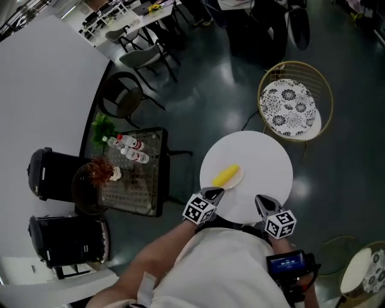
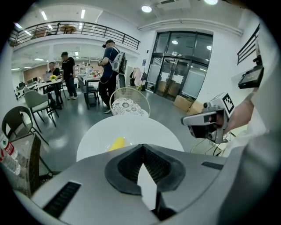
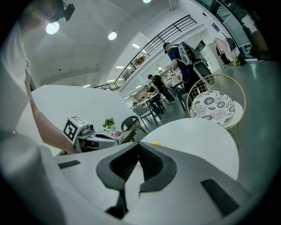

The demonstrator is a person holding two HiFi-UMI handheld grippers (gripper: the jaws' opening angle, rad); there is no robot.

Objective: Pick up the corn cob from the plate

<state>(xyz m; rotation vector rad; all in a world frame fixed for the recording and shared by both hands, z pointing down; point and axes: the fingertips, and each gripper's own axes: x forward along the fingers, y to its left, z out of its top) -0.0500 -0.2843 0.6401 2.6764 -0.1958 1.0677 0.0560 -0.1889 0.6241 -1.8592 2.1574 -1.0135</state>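
- Corn cob [image 1: 226,175] lies on plate [image 1: 239,179], 8 o'clock side of round white surface [image 1: 258,150].
- My left tongs [image 1: 212,194] closed, empty, near cob's 7 o'clock.
- My right tongs [image 1: 263,203] closed, empty.

Looked out on a bright open hall over a dark glossy floor [image 1: 198,102].
Held a round white table [image 1: 267,159], a wire chair [image 1: 290,108] beside it, a glass side table [image 1: 139,187] and black bins [image 1: 51,174] to the left; showed glass doors [image 2: 180,74], a railed balcony [image 2: 79,26] and ceiling lights [image 2: 146,8] beyond.
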